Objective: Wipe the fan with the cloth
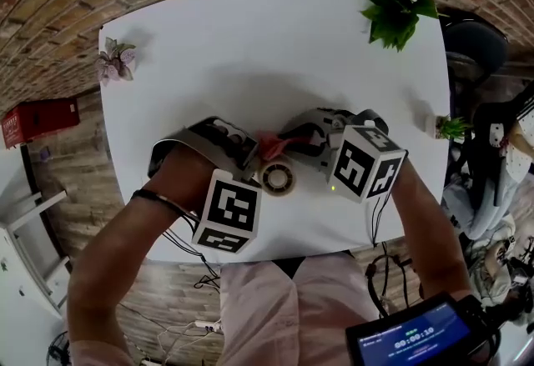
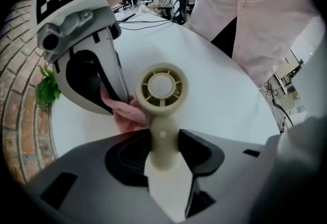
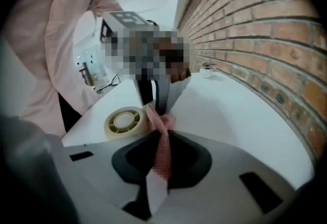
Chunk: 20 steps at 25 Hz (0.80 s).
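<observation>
Pink cloth (image 3: 162, 126) is being pinched in the right gripper (image 3: 161, 152) and is pressing against the rim of the cream fan (image 2: 161, 88). The left gripper (image 2: 163, 141) is clamping the fan's handle over the white table (image 1: 250, 47). Wiping is apparently underway, with most surfaces likely left to do.

Seen from the head view, the fan (image 1: 278, 177) loses its handle beneath the left gripper (image 2: 164, 154), and the cloth (image 1: 274, 144) is mostly covered by the right gripper (image 3: 161, 159).
</observation>
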Each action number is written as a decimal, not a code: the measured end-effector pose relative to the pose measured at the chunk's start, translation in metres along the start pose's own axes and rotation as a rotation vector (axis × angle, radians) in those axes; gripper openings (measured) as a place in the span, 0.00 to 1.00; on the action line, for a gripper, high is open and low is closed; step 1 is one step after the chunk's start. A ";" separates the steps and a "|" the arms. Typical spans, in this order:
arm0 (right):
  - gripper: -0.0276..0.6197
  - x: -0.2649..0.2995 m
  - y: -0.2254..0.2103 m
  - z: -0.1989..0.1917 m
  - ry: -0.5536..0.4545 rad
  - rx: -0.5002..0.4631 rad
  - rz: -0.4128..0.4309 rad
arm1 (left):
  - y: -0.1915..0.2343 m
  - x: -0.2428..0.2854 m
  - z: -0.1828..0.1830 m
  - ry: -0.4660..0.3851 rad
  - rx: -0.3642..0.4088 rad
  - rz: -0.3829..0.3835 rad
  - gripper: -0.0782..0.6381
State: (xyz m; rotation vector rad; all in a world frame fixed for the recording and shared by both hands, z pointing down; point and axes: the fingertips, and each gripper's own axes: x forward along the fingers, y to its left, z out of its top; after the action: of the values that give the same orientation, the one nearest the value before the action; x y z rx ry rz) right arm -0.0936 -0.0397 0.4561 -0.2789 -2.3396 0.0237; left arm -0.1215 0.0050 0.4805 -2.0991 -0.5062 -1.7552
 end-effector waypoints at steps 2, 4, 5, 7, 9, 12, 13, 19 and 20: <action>0.11 0.004 0.007 0.002 0.016 -0.099 0.061 | 0.000 0.000 0.000 -0.002 0.006 -0.002 0.37; 0.10 0.006 0.012 0.003 0.034 -0.191 0.112 | -0.001 0.000 0.001 -0.002 0.015 -0.004 0.37; 0.10 0.007 0.014 0.003 0.045 -0.234 0.136 | -0.001 0.000 0.001 -0.002 0.021 -0.004 0.37; 0.10 0.008 0.016 0.003 0.067 -0.309 0.178 | -0.001 0.001 0.000 0.001 0.029 -0.001 0.37; 0.10 0.007 0.019 0.002 0.082 -0.367 0.209 | -0.001 0.001 -0.001 0.012 0.035 0.006 0.37; 0.10 0.004 0.027 -0.002 0.091 -0.396 0.243 | -0.002 0.002 -0.002 0.026 0.037 0.015 0.37; 0.10 0.002 0.030 -0.005 0.095 -0.392 0.250 | -0.001 0.002 -0.002 0.025 0.035 0.016 0.37; 0.10 -0.008 0.042 -0.018 0.115 -0.348 0.258 | -0.002 0.002 -0.002 0.022 0.014 0.022 0.37; 0.10 -0.010 0.044 -0.020 0.115 -0.339 0.255 | -0.002 0.002 -0.002 0.023 0.011 0.023 0.37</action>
State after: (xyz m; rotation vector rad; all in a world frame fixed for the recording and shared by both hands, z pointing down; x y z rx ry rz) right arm -0.0644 0.0002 0.4584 -0.7251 -2.1728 -0.2597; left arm -0.1237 0.0055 0.4828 -2.0665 -0.4819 -1.7585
